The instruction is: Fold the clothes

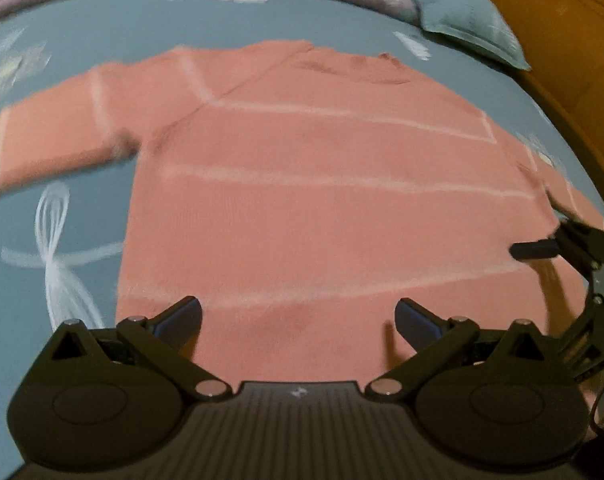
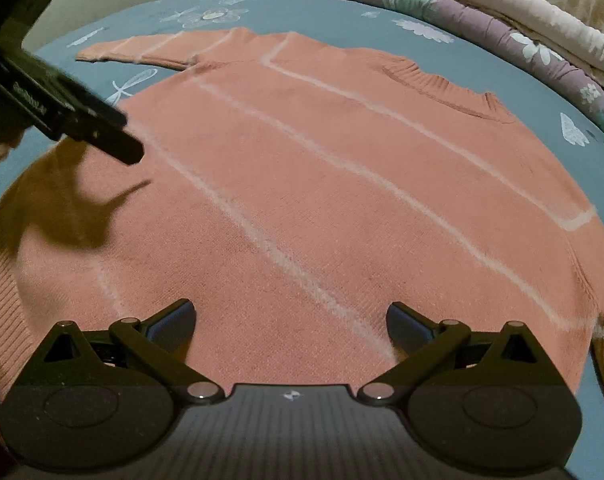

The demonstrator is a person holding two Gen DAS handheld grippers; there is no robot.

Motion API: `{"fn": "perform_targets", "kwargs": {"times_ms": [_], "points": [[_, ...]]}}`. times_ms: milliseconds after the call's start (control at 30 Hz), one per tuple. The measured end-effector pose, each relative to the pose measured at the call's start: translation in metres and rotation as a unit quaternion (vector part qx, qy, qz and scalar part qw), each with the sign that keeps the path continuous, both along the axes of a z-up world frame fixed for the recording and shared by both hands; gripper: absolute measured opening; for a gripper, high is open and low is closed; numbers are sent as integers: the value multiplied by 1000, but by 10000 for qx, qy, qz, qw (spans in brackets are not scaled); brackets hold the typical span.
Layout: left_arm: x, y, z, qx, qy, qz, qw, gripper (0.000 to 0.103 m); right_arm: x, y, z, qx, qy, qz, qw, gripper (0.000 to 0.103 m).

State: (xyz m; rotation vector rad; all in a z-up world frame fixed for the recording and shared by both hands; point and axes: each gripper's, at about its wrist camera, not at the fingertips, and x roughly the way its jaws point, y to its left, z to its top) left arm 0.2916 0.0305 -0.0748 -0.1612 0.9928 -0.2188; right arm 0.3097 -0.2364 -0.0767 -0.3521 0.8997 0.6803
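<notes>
From the left wrist, the salmon sweater (image 1: 321, 184) is lying flat on the bed (image 1: 62, 216), just ahead of the left gripper (image 1: 298, 320), jaws wide. From the right wrist, the right gripper (image 2: 290, 320) is hovering over its hem side, jaws wide, holding nothing.

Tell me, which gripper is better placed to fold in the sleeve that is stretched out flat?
Probably the left gripper. The sweater's outstretched sleeve lies on its side of the bed, while the right gripper, also open, hovers over the opposite half.
</notes>
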Motion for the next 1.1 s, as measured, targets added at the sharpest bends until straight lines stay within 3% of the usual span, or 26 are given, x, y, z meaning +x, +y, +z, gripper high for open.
{"fn": "perform_targets", "kwargs": {"times_ms": [67, 200, 333, 533, 667, 933, 1100], "points": [[-12, 7, 0, -87, 6, 98, 9999, 102, -1, 0, -1, 23, -27, 7, 10000, 103], [-22, 9, 5, 124, 194, 85, 9997, 102, 1, -1, 1, 28, -6, 146, 9999, 103], [-5, 7, 25, 431, -43, -110, 9990, 102, 2, -1, 2, 3, 9, 227, 9997, 103], [81, 1, 55, 602, -801, -424, 9941, 102, 0, -1, 2, 46, -40, 177, 9998, 103], [147, -2, 48, 391, -984, -440, 9934, 102, -1, -2, 1, 68, -69, 145, 9998, 103], [225, 10, -3, -84, -581, -78, 9982, 102, 0, -3, 1, 76, -45, 145, 9999, 103], [252, 24, -7, -80, -838, 74, 9964, 102, 3, -2, 2, 63, -14, 182, 9998, 103]]}}
